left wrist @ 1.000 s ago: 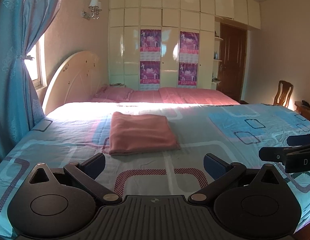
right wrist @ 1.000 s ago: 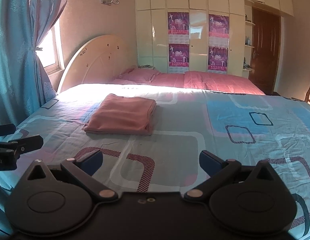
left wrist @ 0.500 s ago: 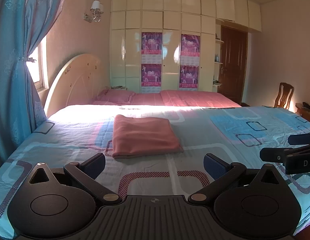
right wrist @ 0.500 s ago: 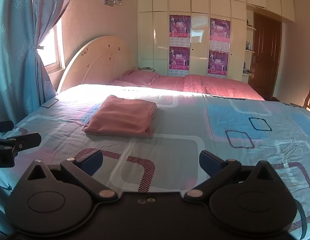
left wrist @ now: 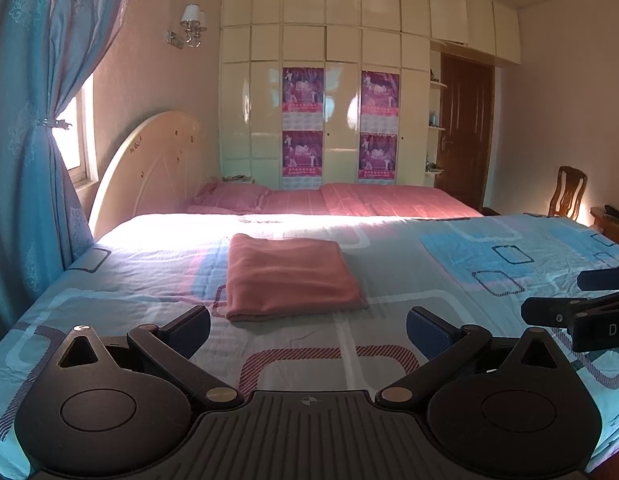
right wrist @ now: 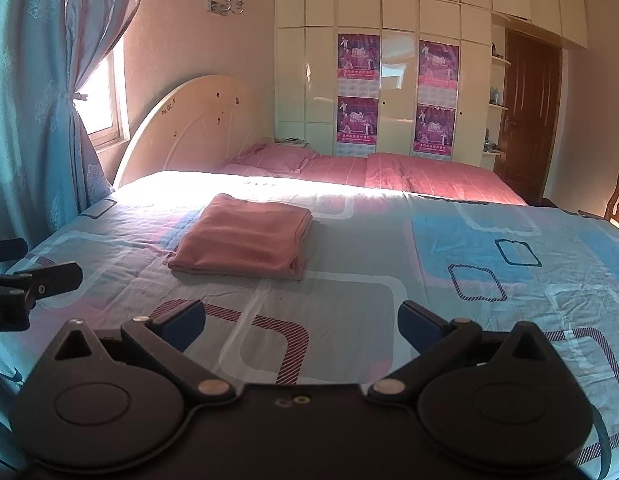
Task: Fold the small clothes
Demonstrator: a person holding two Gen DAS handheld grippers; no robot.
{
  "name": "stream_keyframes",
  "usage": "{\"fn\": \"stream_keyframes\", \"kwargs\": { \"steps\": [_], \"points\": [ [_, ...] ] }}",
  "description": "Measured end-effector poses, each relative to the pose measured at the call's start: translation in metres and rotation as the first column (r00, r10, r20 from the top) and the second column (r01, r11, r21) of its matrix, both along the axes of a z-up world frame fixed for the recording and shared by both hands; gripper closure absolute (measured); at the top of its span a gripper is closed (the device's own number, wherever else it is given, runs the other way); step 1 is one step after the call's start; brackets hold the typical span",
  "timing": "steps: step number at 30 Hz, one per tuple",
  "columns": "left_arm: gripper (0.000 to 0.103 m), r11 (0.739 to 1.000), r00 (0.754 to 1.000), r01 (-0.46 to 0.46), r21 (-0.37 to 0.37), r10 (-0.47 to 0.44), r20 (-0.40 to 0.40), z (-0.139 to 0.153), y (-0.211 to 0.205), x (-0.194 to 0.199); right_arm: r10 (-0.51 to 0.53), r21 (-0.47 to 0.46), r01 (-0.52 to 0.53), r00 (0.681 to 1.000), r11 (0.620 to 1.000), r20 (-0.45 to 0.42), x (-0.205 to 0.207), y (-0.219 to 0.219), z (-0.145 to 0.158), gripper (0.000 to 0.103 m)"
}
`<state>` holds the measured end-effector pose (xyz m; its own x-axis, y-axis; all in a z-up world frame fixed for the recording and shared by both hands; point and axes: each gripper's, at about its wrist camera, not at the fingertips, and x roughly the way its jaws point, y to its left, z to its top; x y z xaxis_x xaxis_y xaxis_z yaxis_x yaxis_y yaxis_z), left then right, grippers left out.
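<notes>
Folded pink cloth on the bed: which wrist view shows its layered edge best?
The right wrist view: the folded pink cloth turns its right side toward the camera, so the stacked layers show. The left wrist view shows the cloth mostly from above, its top face and a rounded front fold only.

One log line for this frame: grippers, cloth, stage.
left gripper: open, empty | right gripper: open, empty | pink cloth: folded, flat on bed, untouched | stage: fold looks complete

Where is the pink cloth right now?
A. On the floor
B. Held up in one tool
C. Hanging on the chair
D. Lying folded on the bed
D: the pink cloth lies folded flat on the bed, and both open tools, left tool and right tool, are apart from it.
</notes>
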<state>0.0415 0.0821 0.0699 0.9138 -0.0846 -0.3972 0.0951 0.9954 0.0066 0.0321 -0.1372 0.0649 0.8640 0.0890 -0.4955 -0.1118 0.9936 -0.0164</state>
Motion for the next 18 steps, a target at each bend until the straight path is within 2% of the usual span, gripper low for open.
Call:
{"fn": "stream_keyframes", "kwargs": {
  "steps": [18],
  "points": [
    [0.000, 1.000, 1.000, 0.007, -0.002, -0.007, 0.010, 0.0001, 0.0011, -0.0017, -0.002, -0.005, 0.002, 1.000, 1.000, 0.008, -0.0015, 0.0012, 0.0018, 0.001]
  ]
}}
